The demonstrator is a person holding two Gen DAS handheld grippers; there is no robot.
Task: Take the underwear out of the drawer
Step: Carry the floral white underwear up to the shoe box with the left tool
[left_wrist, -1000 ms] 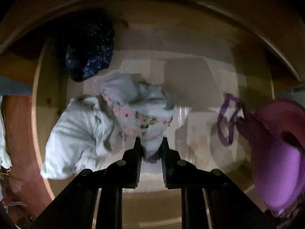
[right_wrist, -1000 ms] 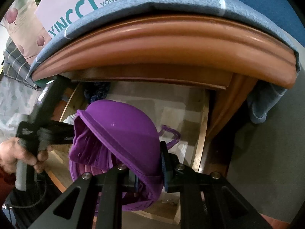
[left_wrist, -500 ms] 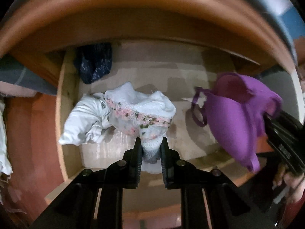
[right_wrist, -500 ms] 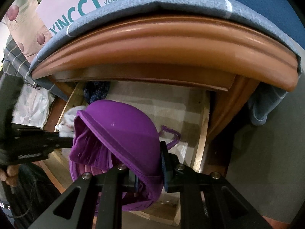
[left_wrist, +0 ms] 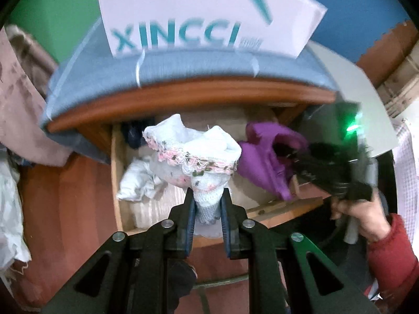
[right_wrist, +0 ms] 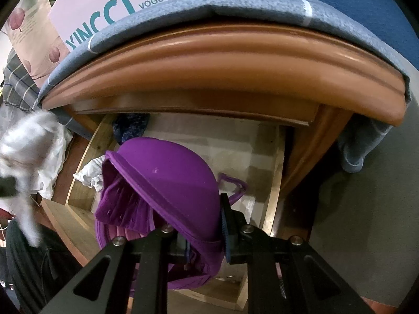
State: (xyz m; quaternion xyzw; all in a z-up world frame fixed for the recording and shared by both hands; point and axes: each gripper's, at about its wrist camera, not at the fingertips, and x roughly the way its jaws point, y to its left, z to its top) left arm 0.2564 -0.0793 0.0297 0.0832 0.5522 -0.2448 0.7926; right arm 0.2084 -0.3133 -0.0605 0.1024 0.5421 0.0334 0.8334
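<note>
While blur smears the right gripper [left_wrist: 309,157] clamping the purple bra [right_wrist: 167,183], the left gripper [left_wrist: 208,204], angled down, pinches white floral underwear [left_wrist: 196,157].

White floral underwear [left_wrist: 193,157] with pink lace trim hangs bunched up above the open wooden drawer [left_wrist: 115,183]. Purple bra [right_wrist: 167,180], cup up, is lifted over the drawer too. 1 crumpled white piece [left_wrist: 138,180] and a dark blue one [right_wrist: 131,127] lie inside the drawer.

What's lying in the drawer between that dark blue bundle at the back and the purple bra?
In the right wrist view, only bare drawer floor separates the dark blue bundle from the purple bra; a crumpled white garment lies off to the side.
</note>
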